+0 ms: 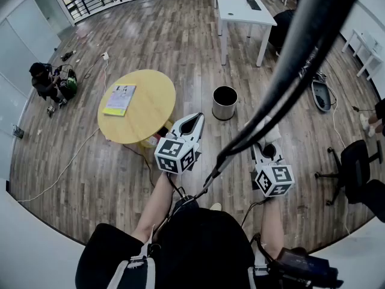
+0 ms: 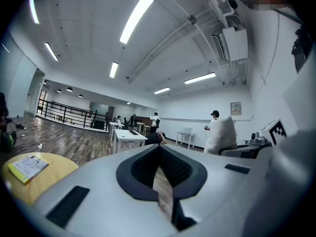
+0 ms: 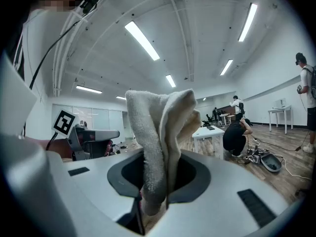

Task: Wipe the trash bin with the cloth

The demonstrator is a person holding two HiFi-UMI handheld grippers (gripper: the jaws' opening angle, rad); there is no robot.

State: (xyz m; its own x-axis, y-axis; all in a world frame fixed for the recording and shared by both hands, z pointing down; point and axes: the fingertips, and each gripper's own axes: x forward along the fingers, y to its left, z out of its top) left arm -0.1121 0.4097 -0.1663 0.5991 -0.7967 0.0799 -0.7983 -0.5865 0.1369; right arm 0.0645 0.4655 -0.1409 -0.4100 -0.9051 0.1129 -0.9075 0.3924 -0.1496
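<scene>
Right gripper [image 3: 160, 172]: its jaws are clamped on a folded white terry cloth [image 3: 158, 127], which stands up out of them. It is held in the air and touches nothing else.
Left gripper [image 2: 159, 149]: its jaws are closed tip to tip with nothing between them. It is held just left of the right gripper.
Trash bin: a round silver metal trash bin [image 1: 224, 103] with a dark open mouth stands on the wooden floor [image 1: 180, 47], far of both grippers. It is just right of the round yellow table [image 1: 147, 110] and apart from the cloth.
Step in hand: likely the approach, since the cloth is gripped but wiping has not yet begun.
Next move: the right gripper should go forward and down until the cloth meets the bin's rim or wall. The left gripper would have to open if it is to steady the bin.
</scene>
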